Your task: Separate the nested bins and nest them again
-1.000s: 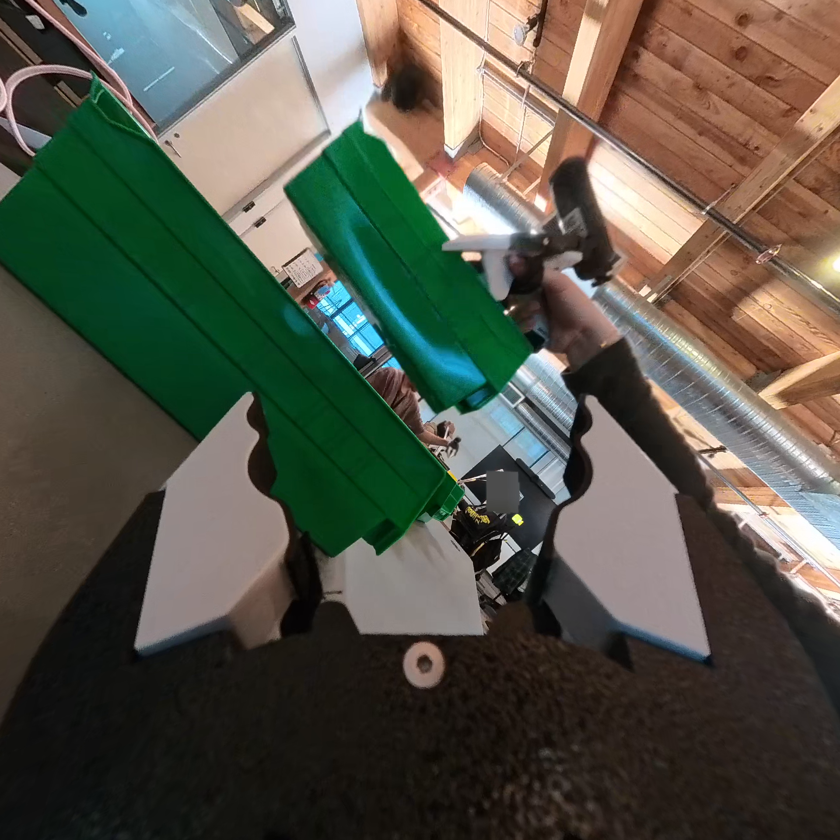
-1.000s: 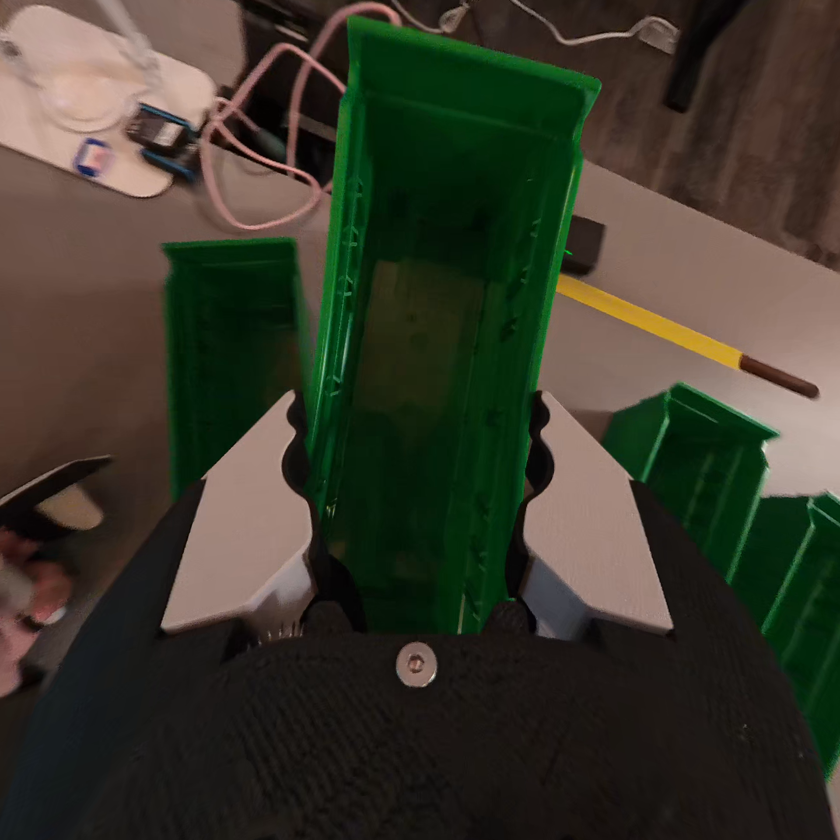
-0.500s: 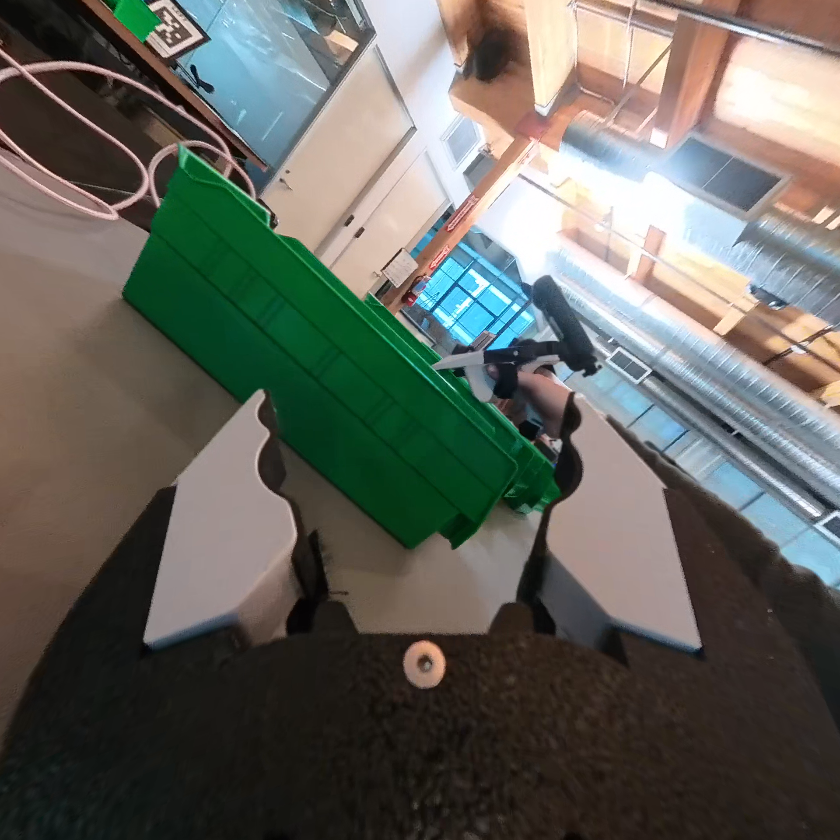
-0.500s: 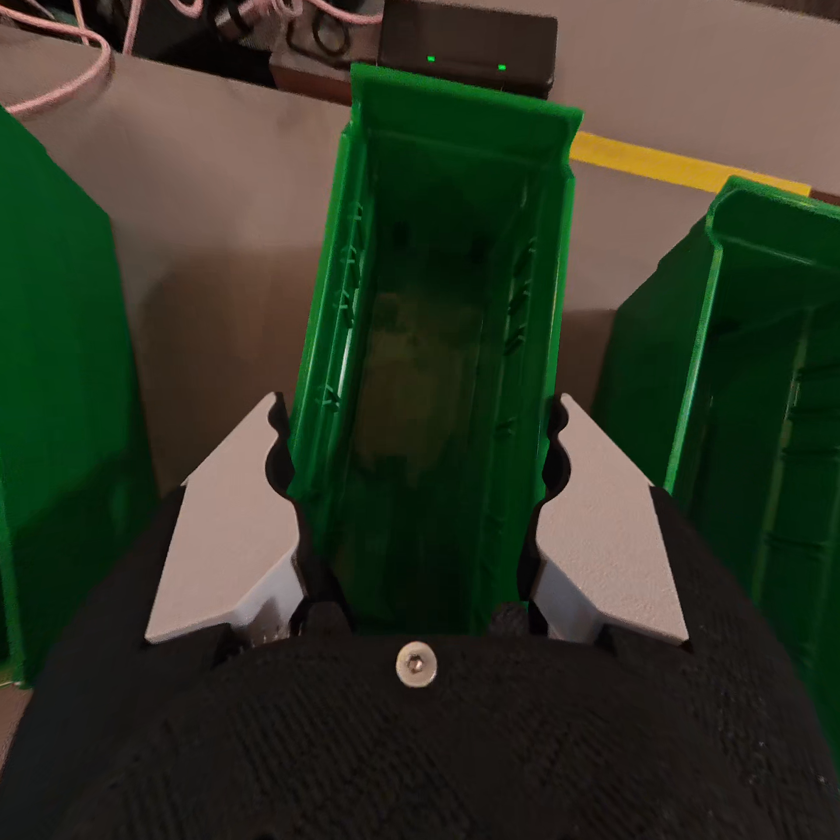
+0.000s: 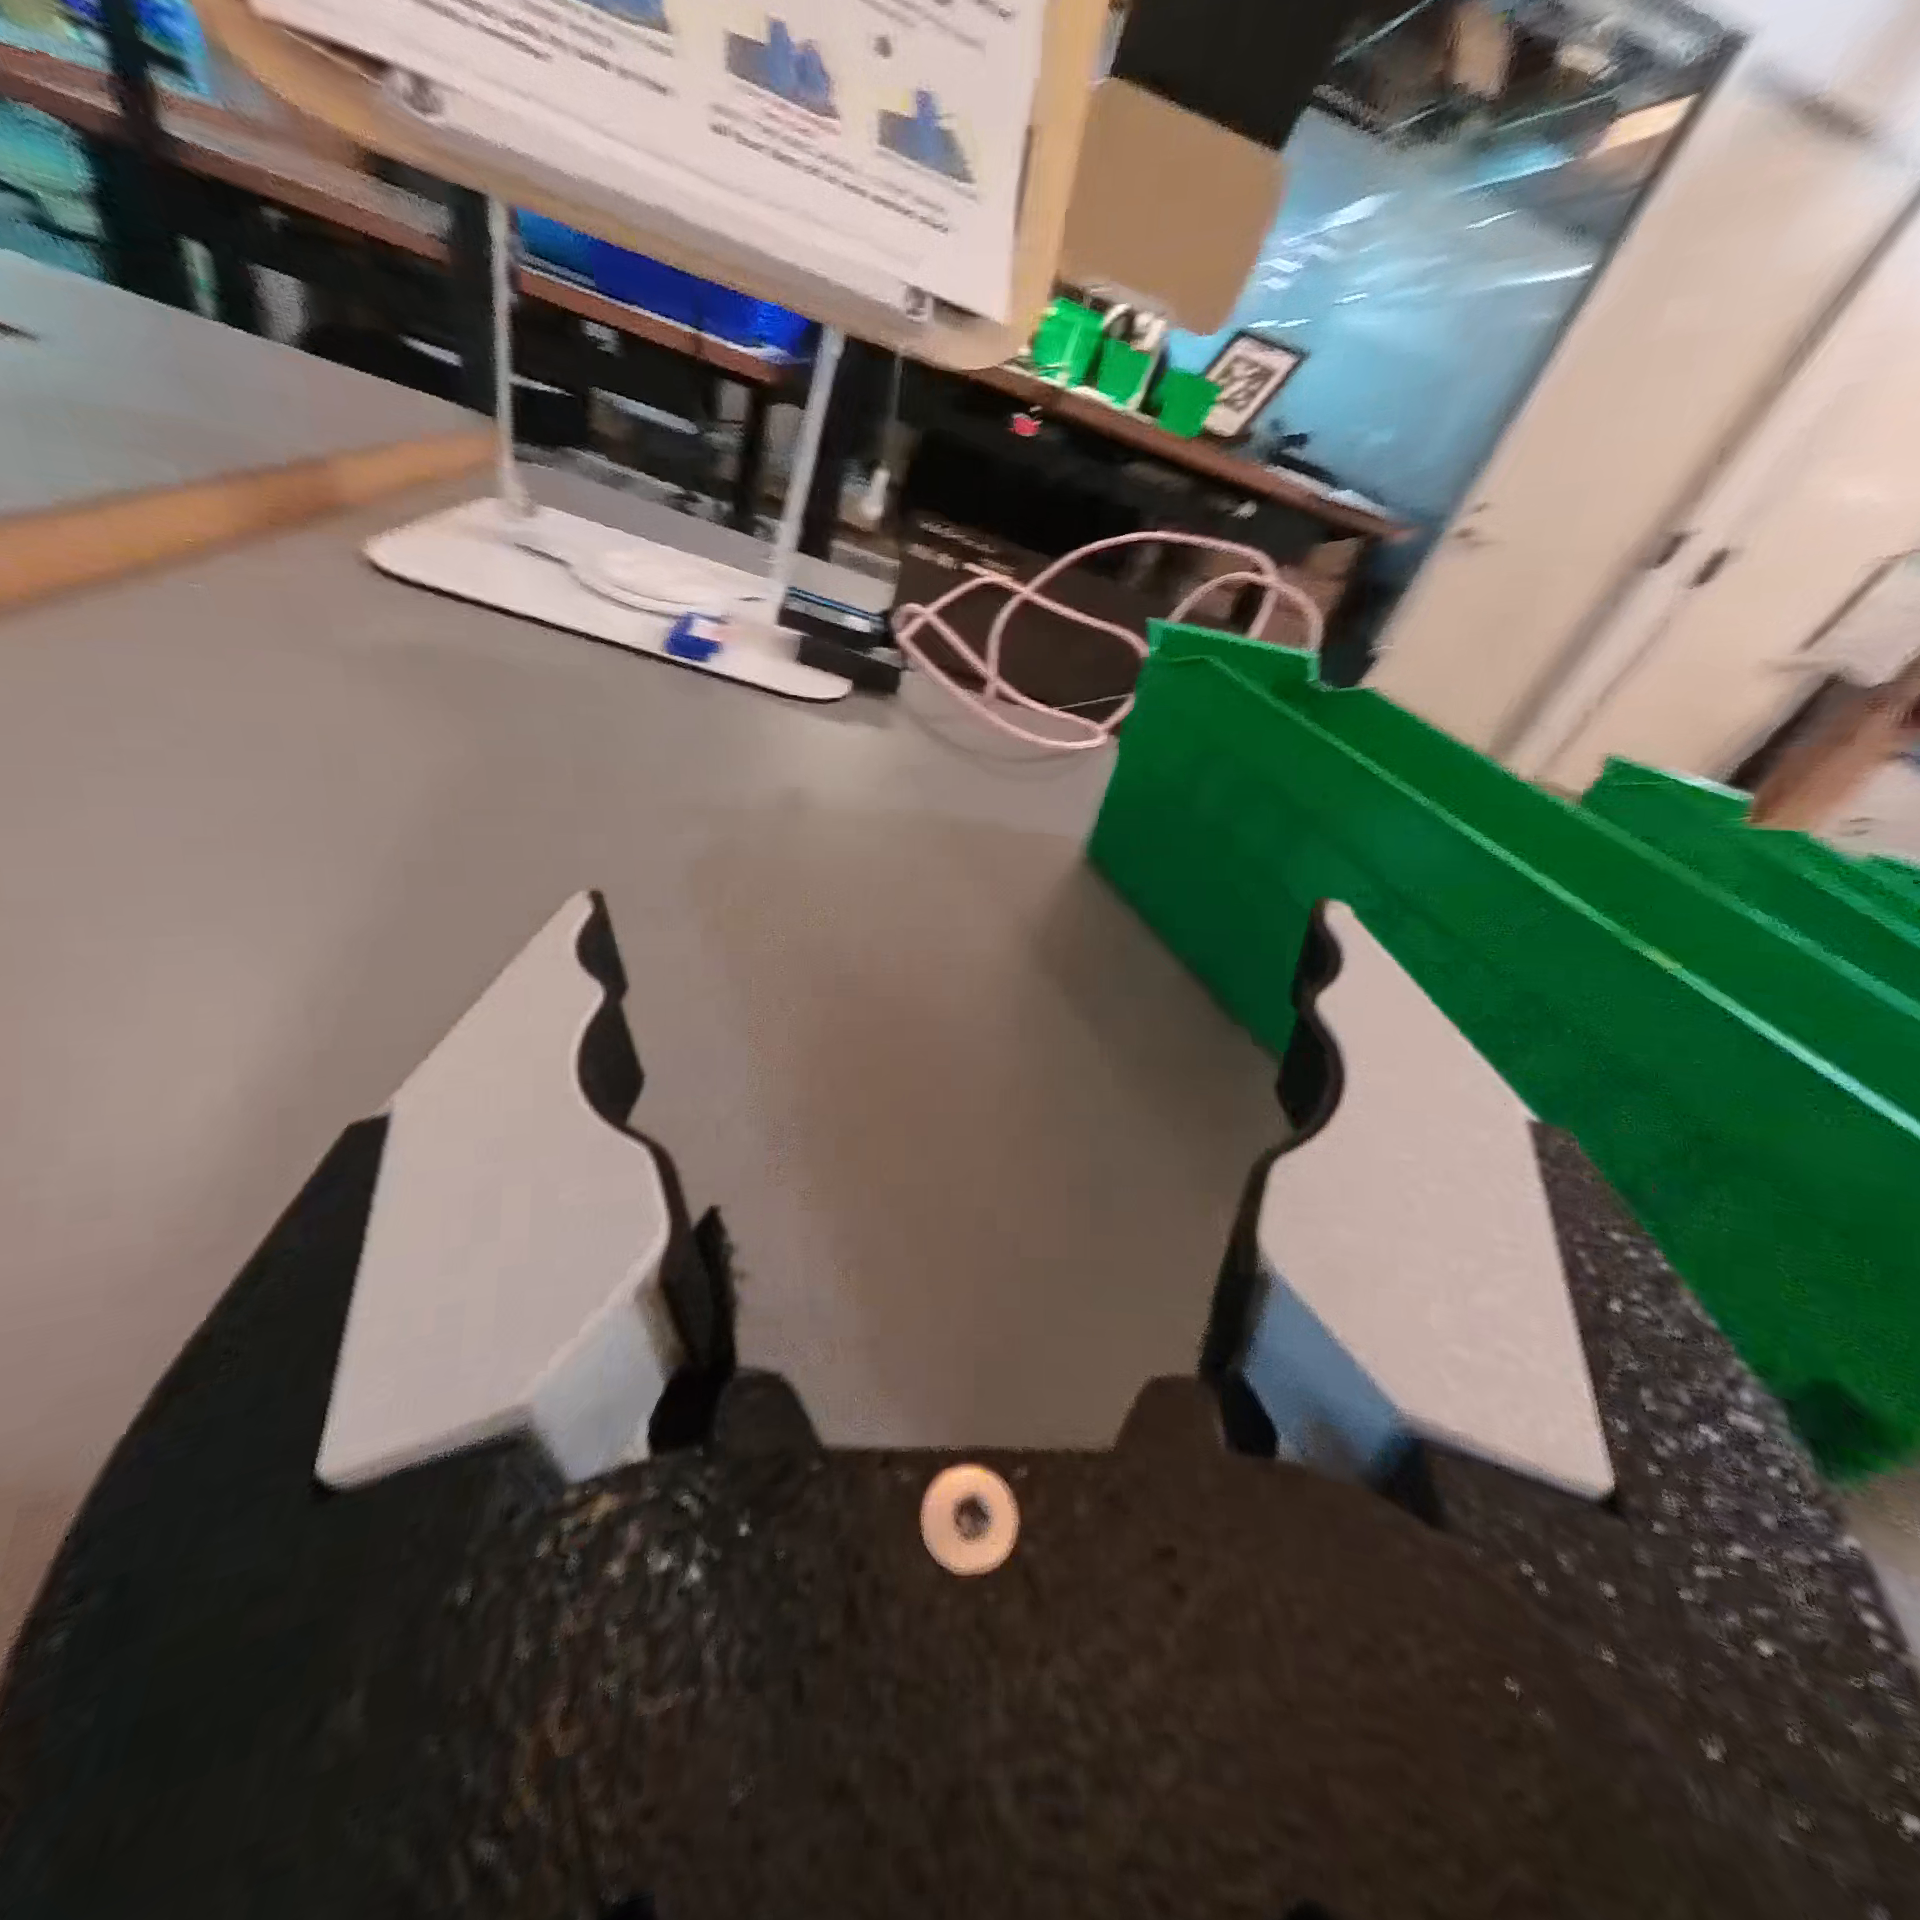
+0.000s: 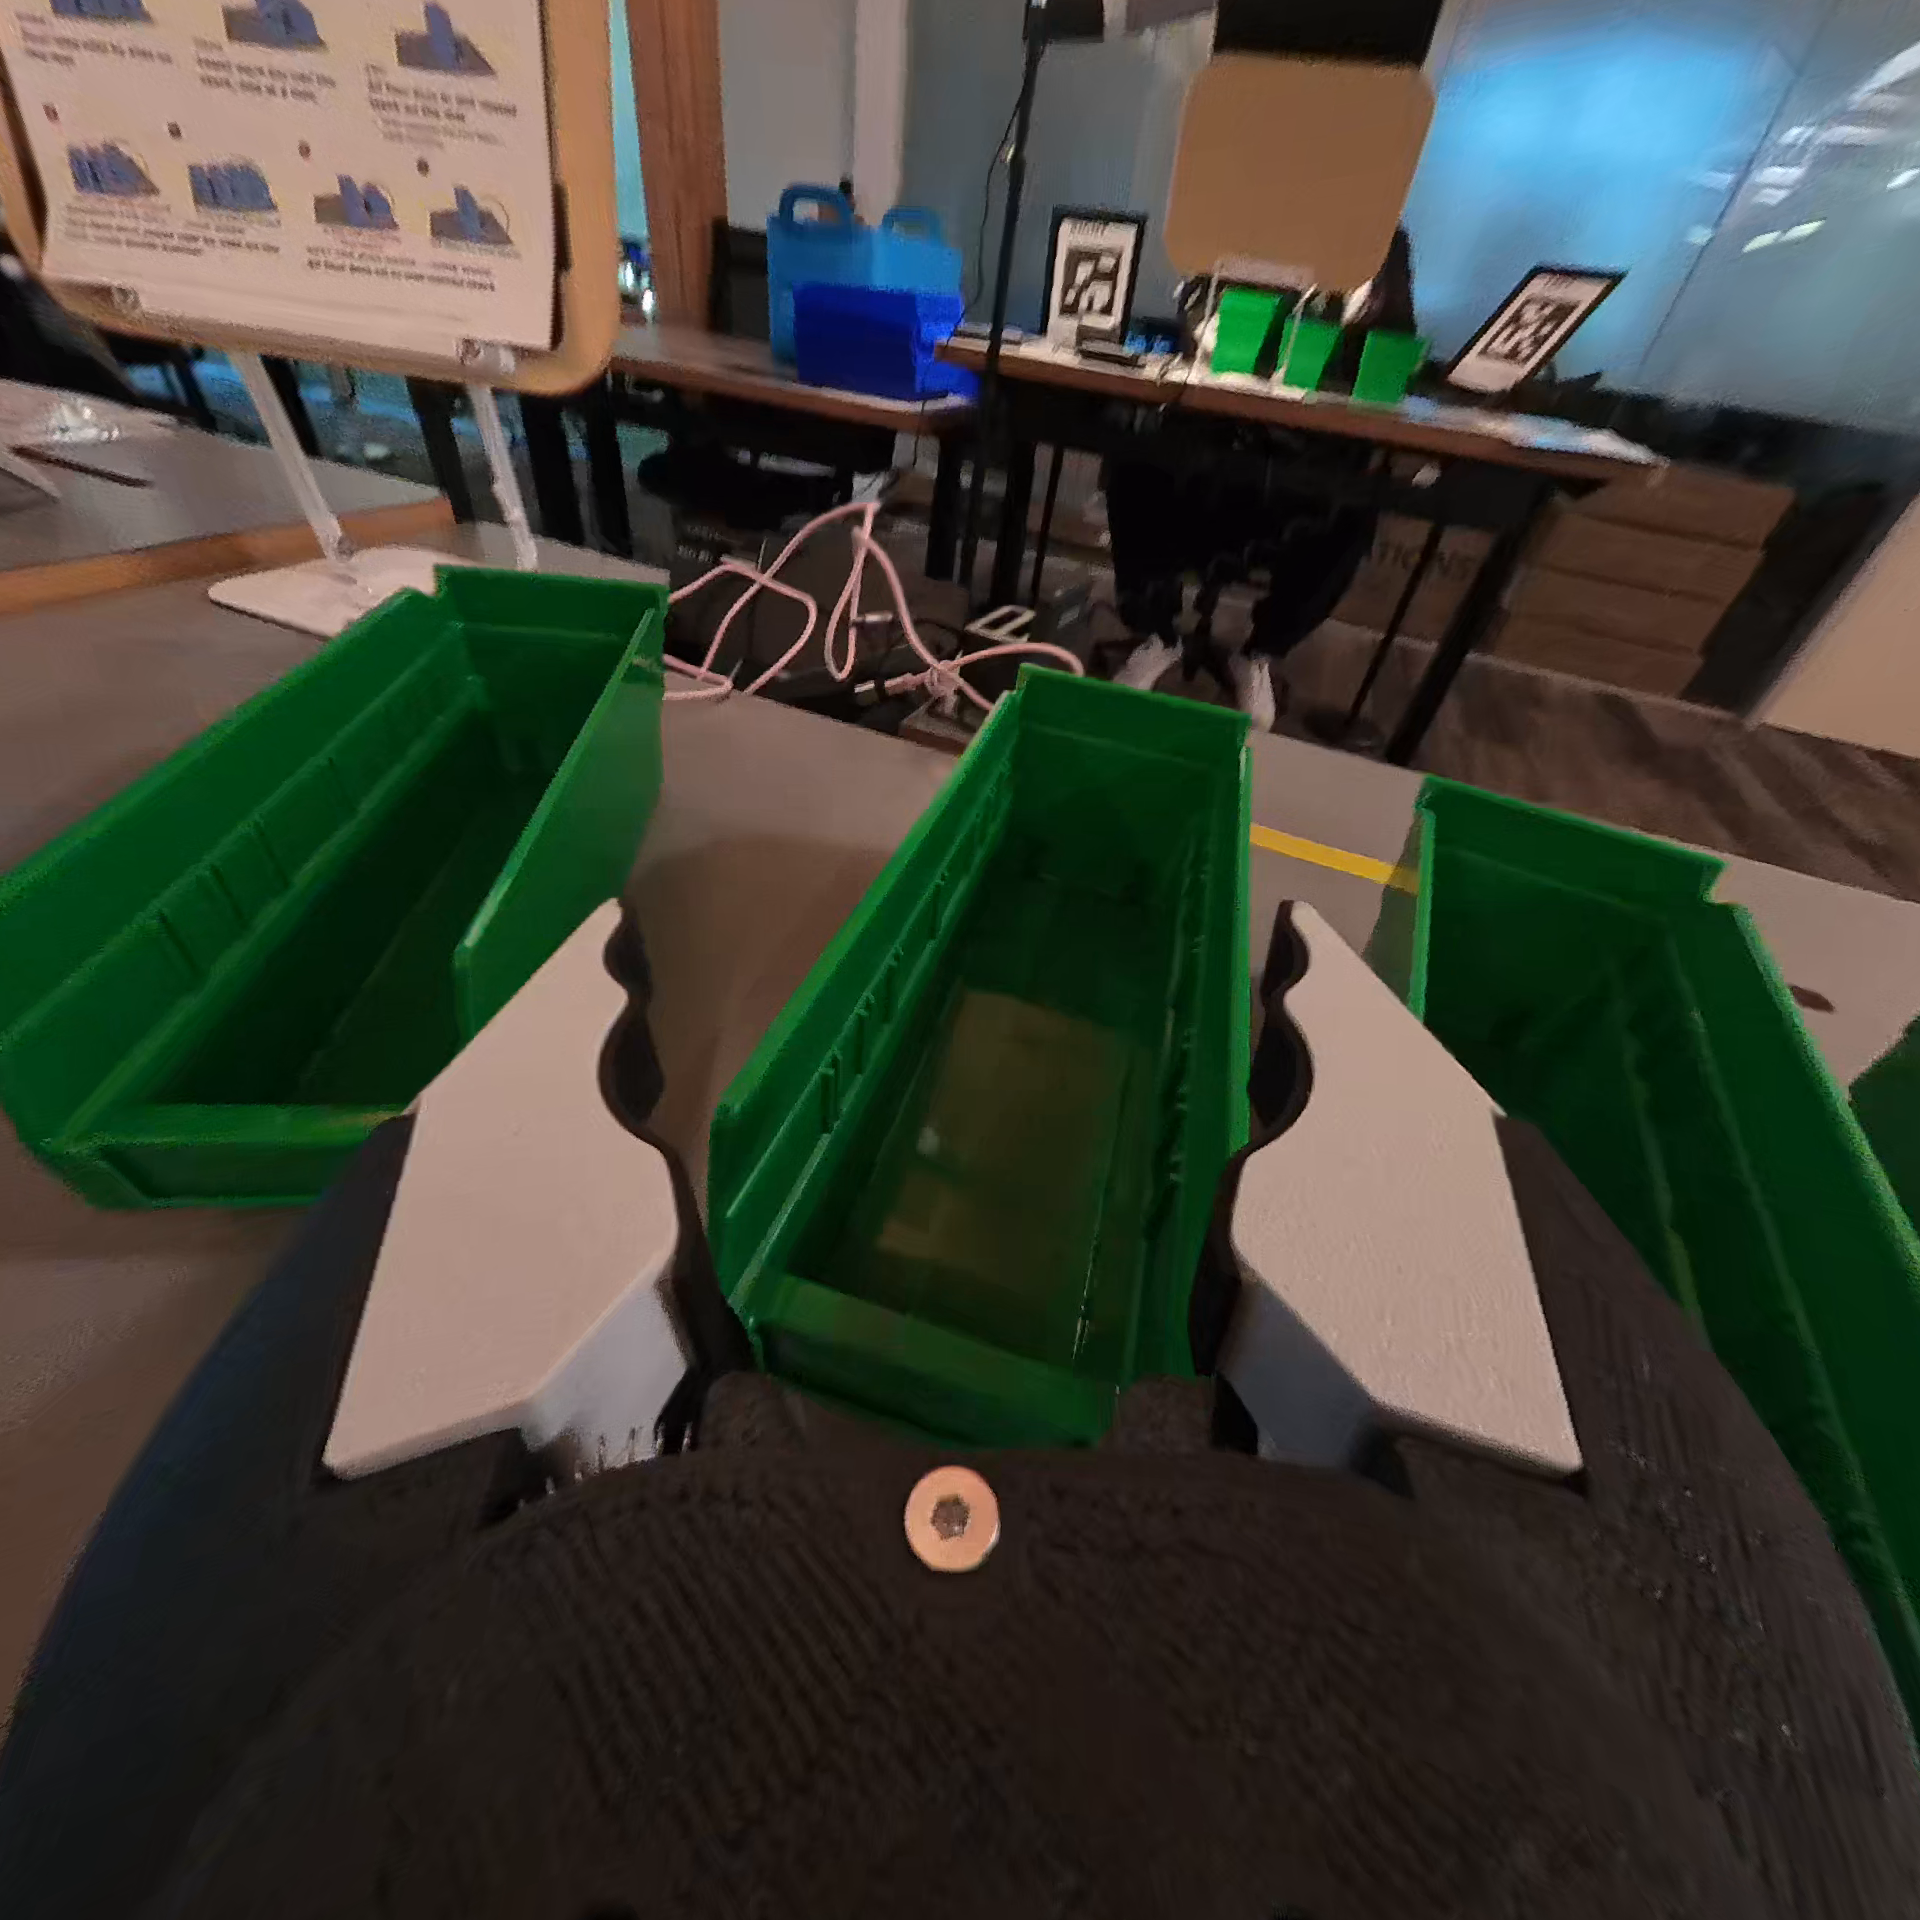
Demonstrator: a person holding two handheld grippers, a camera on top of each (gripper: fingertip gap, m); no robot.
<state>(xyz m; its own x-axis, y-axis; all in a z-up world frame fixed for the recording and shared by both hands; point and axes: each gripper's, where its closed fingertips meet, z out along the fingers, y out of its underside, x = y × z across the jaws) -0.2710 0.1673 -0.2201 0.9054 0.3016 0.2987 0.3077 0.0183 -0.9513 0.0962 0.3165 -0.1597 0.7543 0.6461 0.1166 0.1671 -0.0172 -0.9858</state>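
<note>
Because the middle bin (image 6: pixel 997 1049) sits right between the jaws of the right gripper (image 6: pixel 951 997), that gripper is the one to watch. Its jaws stand one on each side of the bin's near end. The right one looks to be touching the bin's wall, but there is a thin gap on the left, so I cannot tell if they are pressing it or have let go. The bin is long and thin, and its long side runs straight away from the jaws, with the open top facing up. It seems to rest on the grey worktop (image 6: pixel 125 1351). The left bin (image 6: pixel 312 894) lies near it on one side and the right bin (image 6: pixel 1662 1091) on the other, each a little apart. I think all the bins are pulled apart now, so nesting comes next. The left gripper (image 5: pixel 956 1039) has wide jaws with nothing in them, only bare worktop, and the left bin lies off to its right. Only the right wrist view shows inside the bins; the left view shows one outer wall. Far back are pink cables (image 6: pixel 831 613).
</note>
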